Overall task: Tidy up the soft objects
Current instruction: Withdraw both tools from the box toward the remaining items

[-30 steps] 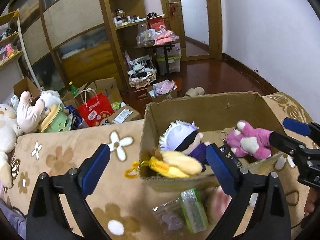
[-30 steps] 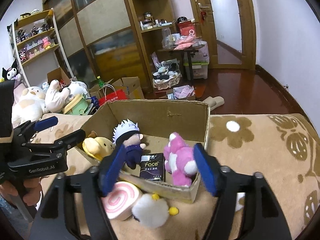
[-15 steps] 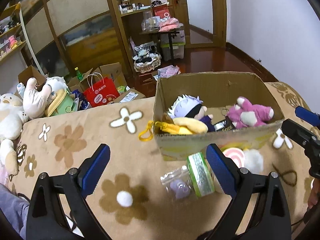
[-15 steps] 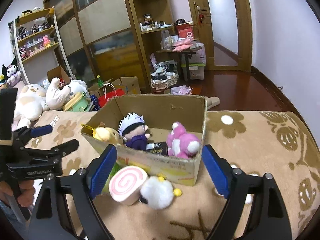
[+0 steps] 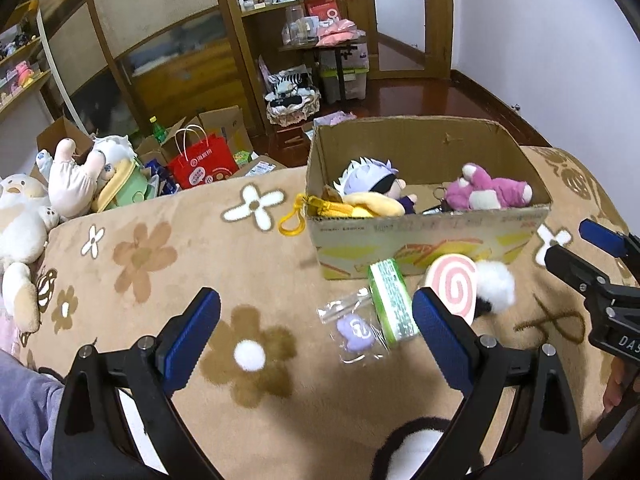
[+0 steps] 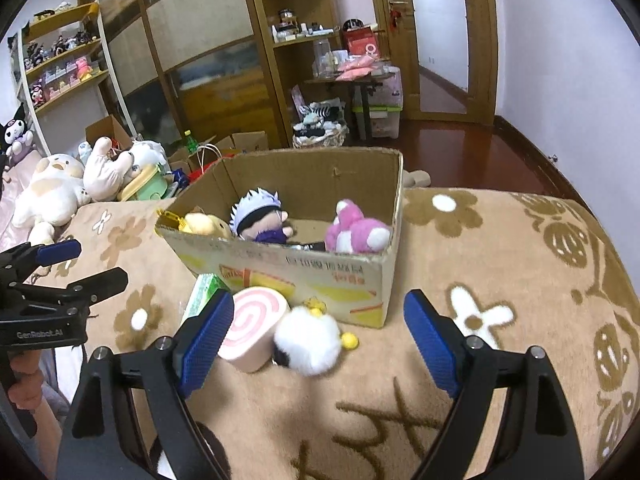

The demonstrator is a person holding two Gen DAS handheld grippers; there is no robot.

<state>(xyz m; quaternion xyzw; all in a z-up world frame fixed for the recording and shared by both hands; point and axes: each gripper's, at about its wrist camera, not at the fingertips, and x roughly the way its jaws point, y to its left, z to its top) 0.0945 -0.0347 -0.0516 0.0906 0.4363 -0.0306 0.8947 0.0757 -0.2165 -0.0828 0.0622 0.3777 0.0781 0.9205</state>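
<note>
A beige flowered blanket carries the cardboard box holding 3 plush toys – the pink one at its right end. Only the left view shows the bagged purple charm; only the right shows "GenRobot.AI" on the left gripper. Both grippers – left and right – gape empty.
</note>
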